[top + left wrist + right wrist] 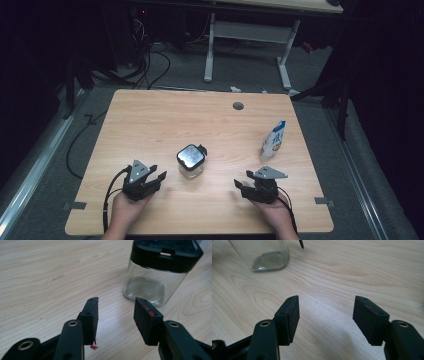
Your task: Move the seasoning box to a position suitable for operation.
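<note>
A: Left claw [159,176] is sitting wide and empty on the bench [150,125], the glass jar [190,161] just right of it, mid-bench.

B: Right claw [240,184] is gaping empty too. I'd be squaring onto the glass below the black lid [166,253].

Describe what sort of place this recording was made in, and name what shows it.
Probably a lab or workshop set up for recording: a bare wooden table on grey carpet, loose cables trailing across the floor behind it, and a second white-framed desk beyond, in dark surroundings.
</note>
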### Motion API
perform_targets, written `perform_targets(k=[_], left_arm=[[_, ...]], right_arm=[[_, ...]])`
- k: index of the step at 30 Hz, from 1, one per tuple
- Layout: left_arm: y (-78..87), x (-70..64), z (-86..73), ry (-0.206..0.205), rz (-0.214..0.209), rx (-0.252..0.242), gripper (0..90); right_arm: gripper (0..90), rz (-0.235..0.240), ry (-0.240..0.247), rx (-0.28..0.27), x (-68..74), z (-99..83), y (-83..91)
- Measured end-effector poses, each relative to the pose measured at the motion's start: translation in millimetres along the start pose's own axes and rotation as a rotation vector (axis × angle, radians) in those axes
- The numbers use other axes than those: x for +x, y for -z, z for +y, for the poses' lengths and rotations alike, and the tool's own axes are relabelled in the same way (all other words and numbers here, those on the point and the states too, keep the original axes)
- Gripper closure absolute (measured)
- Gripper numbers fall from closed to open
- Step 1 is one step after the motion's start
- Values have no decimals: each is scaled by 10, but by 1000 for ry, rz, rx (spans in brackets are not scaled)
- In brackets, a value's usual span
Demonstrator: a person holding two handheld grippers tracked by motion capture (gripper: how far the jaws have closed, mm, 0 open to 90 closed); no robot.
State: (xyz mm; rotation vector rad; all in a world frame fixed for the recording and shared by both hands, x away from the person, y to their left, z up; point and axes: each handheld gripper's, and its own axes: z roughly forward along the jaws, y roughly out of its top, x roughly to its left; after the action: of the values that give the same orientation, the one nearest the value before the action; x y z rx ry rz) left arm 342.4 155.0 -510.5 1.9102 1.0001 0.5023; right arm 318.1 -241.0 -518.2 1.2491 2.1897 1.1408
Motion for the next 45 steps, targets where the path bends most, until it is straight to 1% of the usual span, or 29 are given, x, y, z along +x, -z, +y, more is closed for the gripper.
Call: perform_targets(k=[1, 2, 5, 6, 7, 8, 9, 10, 11, 13, 14, 15, 19, 21, 24, 34, 37, 38, 42, 43, 45], left_arm=[[-18, 0, 13, -2, 9, -4, 597], [-45, 4, 33, -7, 20, -4, 608], [-87, 16, 56, 0, 11, -8, 640], [-113, 26, 68, 12, 1, -9, 640], [-150, 35, 82, 22, -9, -10, 670], [-150, 35, 82, 22, -9, -10, 685], [-205, 37, 101, 31, -17, -13, 704], [-205, 37, 101, 31, -17, -13, 719], [-263, 30, 126, 22, -17, -10, 734], [-288, 27, 139, 21, -17, -10, 773], [-317, 26, 156, 22, -16, -16, 773], [-350, 30, 181, 28, -20, -23, 825], [-419, 18, 234, 29, -26, -37, 896], [-439, 13, 249, 30, -31, -39, 897], [-487, 2, 269, 33, -35, -55, 899], [-555, -1, 264, 45, -44, -56, 900], [-572, -1, 267, 44, -47, -54, 900], [-583, -9, 275, 33, -44, -50, 900], [-597, -28, 299, 30, -47, -54, 900], [-597, -33, 307, 24, -43, -53, 900], [-596, -32, 309, 27, -45, -53, 900]], right_arm=[[383, 4, -9, 4, -1, 2, 1], [383, 6, -9, 4, -3, 3, 1], [383, 6, -14, 8, -4, 6, 2], [383, 9, -14, 8, -6, 7, 1], [382, 9, -14, 10, -4, 7, -1], [382, 9, -14, 10, -4, 7, -1], [380, 10, -14, 15, -5, 7, -7], [380, 10, -14, 15, -5, 7, -7], [376, 15, -20, 20, -6, 8, -12], [374, 15, -21, 21, -5, 7, -13], [371, 14, -23, 23, -3, 7, -13], [364, 16, -23, 25, -4, 7, -15], [356, 21, -24, 27, -8, 7, -16], [357, 22, -26, 27, -7, 8, -14], [350, 35, -20, 23, -5, 10, -4], [343, 36, -22, 30, 11, 7, -13], [342, 37, -18, 35, 14, 6, -17], [343, 37, -19, 36, 15, 6, -18], [345, 37, -20, 37, 11, 5, -25], [346, 39, -21, 36, 8, 4, -25], [346, 39, -24, 36, 7, 4, -24]])
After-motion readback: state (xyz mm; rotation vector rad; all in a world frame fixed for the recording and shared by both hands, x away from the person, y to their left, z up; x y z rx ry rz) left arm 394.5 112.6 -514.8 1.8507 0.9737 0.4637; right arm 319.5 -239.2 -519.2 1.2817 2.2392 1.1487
